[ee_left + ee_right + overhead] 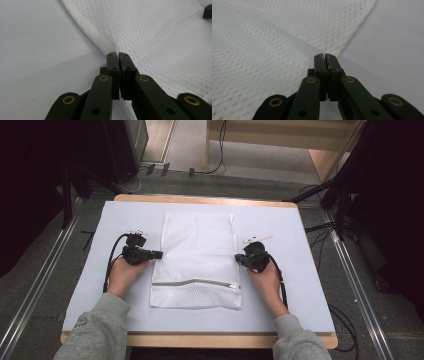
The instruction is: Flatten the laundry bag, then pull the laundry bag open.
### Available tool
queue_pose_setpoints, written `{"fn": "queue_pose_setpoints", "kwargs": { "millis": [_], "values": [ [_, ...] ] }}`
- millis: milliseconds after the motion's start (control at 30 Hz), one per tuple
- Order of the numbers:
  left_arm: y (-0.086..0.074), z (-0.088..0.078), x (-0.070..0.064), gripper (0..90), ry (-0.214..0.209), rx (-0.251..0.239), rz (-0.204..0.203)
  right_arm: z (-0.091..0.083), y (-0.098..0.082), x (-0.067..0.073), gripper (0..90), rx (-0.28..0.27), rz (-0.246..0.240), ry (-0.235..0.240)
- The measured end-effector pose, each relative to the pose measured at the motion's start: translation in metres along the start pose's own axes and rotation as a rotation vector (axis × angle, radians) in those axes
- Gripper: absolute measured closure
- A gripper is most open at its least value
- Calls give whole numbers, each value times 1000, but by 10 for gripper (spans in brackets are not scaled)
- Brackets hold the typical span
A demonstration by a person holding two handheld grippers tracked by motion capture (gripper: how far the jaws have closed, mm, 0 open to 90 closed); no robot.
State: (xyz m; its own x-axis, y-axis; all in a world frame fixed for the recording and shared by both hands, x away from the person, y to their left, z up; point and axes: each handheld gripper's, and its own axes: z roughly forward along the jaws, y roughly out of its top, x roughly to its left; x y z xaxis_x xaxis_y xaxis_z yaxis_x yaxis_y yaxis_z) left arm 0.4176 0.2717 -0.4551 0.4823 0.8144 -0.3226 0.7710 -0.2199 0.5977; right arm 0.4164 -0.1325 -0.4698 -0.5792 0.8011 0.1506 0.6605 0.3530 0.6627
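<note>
Bag: a white mesh laundry bag (197, 262) lay flat mid-worktop (300, 285), zipper nearest the person.
Left claw (117, 55): pinched shut on the bag's left edge.
Right claw (325, 57): clamped on the right edge.
Risk: thin mesh could have slipped free if lifted unevenly.

I hold the left gripper (159, 254) with its jaws pointing inward, pressed together. My right gripper (237, 258) faces it, jaws likewise clamped tight. Behind each set of jaws my hand wraps the body, forearms trailing back toward me.
</note>
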Motion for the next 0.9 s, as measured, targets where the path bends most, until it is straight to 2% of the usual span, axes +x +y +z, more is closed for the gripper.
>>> {"fn": "queue_pose_setpoints", "kwargs": {
  "millis": [133,267,367,433,533,667,767,900],
  "values": [
    [2,4,6,878,-3,-10,-20,5,5,-2,895,1,-4,9],
    [1,-1,5,764,3,-18,3,6,6,-2,861,2,-9,14],
    [0,-2,6,698,-11,-19,-7,5,7,-3,812,-4,15,35],
    [0,-4,5,652,-25,-13,2,2,8,-2,777,-15,17,36],
    [0,-7,3,592,-20,-8,27,-1,8,-1,741,-22,13,44],
    [0,-9,-1,503,-35,8,36,-6,8,3,657,-28,3,56],
    [-1,-12,-5,463,-34,14,54,-11,7,5,613,-32,-3,72],
    [-1,-13,-9,434,-50,24,64,-18,6,7,602,-47,-3,87]
  ]
}}
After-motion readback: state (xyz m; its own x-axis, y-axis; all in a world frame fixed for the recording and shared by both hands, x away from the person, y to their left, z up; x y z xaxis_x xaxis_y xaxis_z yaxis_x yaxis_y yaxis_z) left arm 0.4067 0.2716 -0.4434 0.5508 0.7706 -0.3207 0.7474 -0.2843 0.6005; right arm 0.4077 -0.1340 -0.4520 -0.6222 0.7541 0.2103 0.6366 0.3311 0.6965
